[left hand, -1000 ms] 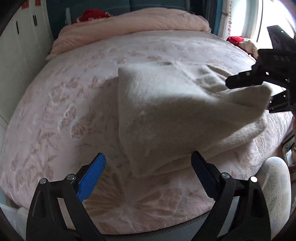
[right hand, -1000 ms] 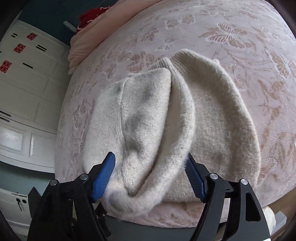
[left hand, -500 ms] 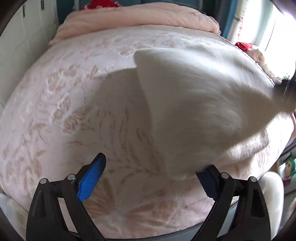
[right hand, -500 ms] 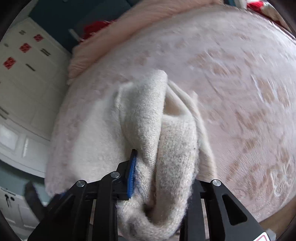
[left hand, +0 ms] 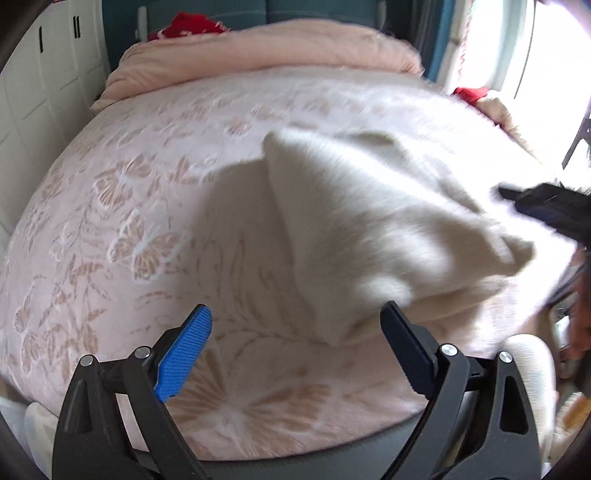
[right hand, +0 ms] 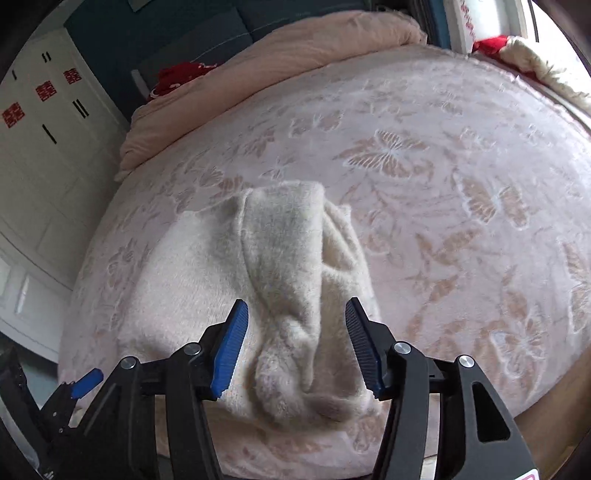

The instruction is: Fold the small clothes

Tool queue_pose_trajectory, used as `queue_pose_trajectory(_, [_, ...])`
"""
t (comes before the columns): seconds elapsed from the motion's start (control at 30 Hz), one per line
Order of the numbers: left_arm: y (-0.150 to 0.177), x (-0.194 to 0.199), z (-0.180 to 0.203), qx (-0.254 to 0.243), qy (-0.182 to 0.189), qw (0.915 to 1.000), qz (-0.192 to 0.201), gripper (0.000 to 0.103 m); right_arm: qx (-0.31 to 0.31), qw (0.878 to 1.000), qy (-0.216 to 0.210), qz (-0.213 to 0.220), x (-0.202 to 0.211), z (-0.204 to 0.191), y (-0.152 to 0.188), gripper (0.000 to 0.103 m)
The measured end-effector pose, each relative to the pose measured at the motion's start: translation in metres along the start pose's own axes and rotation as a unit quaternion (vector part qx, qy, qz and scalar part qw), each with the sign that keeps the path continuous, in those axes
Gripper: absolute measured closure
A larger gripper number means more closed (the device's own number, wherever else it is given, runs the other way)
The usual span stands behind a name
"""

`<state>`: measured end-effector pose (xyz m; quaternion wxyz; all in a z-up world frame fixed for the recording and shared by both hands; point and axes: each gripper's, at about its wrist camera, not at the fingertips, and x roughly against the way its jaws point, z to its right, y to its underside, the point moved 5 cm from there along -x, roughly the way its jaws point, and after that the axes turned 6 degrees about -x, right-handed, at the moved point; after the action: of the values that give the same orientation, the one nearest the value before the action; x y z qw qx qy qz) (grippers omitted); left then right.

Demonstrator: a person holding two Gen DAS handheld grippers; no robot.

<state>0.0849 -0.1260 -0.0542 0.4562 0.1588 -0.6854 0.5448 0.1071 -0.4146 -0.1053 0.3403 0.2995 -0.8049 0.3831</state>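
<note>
A cream fuzzy knit garment (left hand: 373, 236) lies partly folded on the pink butterfly-patterned bedspread (left hand: 147, 206). In the right wrist view it (right hand: 280, 266) shows a bunched fold running toward the camera. My right gripper (right hand: 295, 343) is open, its blue-padded jaws on either side of that fold without pinching it. My left gripper (left hand: 295, 339) is open and empty, just in front of the garment's near corner. The right gripper's black body (left hand: 546, 210) shows at the garment's right edge in the left wrist view.
A rolled pink duvet (left hand: 266, 48) lies across the head of the bed with red cloth (left hand: 188, 26) behind it. White cupboards (right hand: 33, 155) stand to the left. More red cloth (right hand: 491, 42) and a cream blanket sit at the far right edge.
My right gripper was open, shut on the garment's fold and lifted it half a second ago, and has now opened and let it drop. The left gripper stayed open.
</note>
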Motion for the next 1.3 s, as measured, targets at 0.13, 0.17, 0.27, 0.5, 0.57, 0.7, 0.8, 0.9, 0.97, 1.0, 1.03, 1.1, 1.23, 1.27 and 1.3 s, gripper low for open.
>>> queue_pose_trajectory(0.13, [-0.026, 0.021, 0.016, 0.018, 0.06, 0.997, 0.046, 0.012, -0.019, 0.999, -0.027, -0.043, -0.037, 0.001, -0.002, 0.086])
queue_pose_trajectory(0.17, [-0.031, 0.018, 0.021, 0.014, 0.064, 0.9969, 0.044, 0.012, -0.023, 0.998, -0.036, -0.043, -0.037, -0.001, -0.005, 0.088])
queue_pose_trajectory(0.27, [-0.037, -0.012, 0.031, 0.014, 0.073, 0.9972, 0.004, 0.019, -0.006, 0.998, -0.062, 0.017, 0.005, -0.008, -0.024, 0.09])
queue_pose_trajectory(0.5, [-0.01, -0.07, 0.026, 0.059, 0.065, 0.9911, -0.1, 0.023, 0.026, 0.998, 0.024, -0.045, -0.045, 0.038, -0.001, 0.087])
queue_pose_trajectory(0.57, [-0.003, -0.07, 0.025, 0.074, 0.071, 0.989, -0.107, 0.023, 0.001, 1.0, -0.002, -0.028, -0.025, 0.037, -0.007, 0.084])
queue_pose_trajectory(0.7, [-0.021, -0.02, 0.03, 0.026, 0.052, 0.9974, -0.042, 0.024, 0.025, 0.999, 0.009, 0.047, 0.035, 0.017, -0.017, 0.075])
queue_pose_trajectory(0.8, [-0.049, 0.025, 0.036, 0.012, 0.06, 0.9978, 0.025, 0.018, 0.059, 0.997, -0.026, 0.043, 0.05, -0.015, -0.008, 0.078])
queue_pose_trajectory(0.9, [-0.073, 0.026, 0.032, 0.009, 0.01, 0.9989, 0.044, 0.016, 0.089, 0.994, -0.066, 0.015, 0.038, -0.056, 0.007, 0.083])
queue_pose_trajectory(0.97, [-0.073, 0.005, 0.015, 0.026, -0.047, 0.9985, 0.011, 0.019, 0.106, 0.992, -0.072, 0.004, 0.023, -0.083, 0.013, 0.086])
queue_pose_trajectory(1.0, [-0.07, 0.0, 0.005, 0.045, -0.053, 0.9976, -0.002, 0.022, 0.117, 0.99, -0.08, -0.001, 0.017, -0.098, 0.018, 0.086])
queue_pose_trajectory(1.03, [-0.066, -0.001, -0.008, 0.074, -0.048, 0.9961, -0.007, 0.022, 0.124, 0.988, -0.091, -0.006, 0.011, -0.111, 0.021, 0.086])
queue_pose_trajectory(1.1, [-0.06, 0.012, -0.034, 0.114, -0.058, 0.9917, 0.01, 0.021, 0.13, 0.985, -0.114, -0.027, -0.008, -0.133, 0.029, 0.086])
queue_pose_trajectory(1.23, [-0.054, 0.027, -0.055, 0.095, -0.093, 0.991, 0.016, 0.019, 0.175, 0.977, -0.073, -0.095, -0.087, -0.137, 0.074, 0.092])
queue_pose_trajectory(1.27, [-0.054, 0.028, -0.058, 0.095, -0.09, 0.9912, 0.015, 0.019, 0.158, 0.979, -0.091, -0.088, -0.081, -0.138, 0.071, 0.092])
queue_pose_trajectory(1.3, [-0.053, 0.03, -0.058, 0.096, -0.085, 0.9916, 0.014, 0.019, 0.148, 0.98, -0.095, -0.089, -0.072, -0.14, 0.065, 0.092])
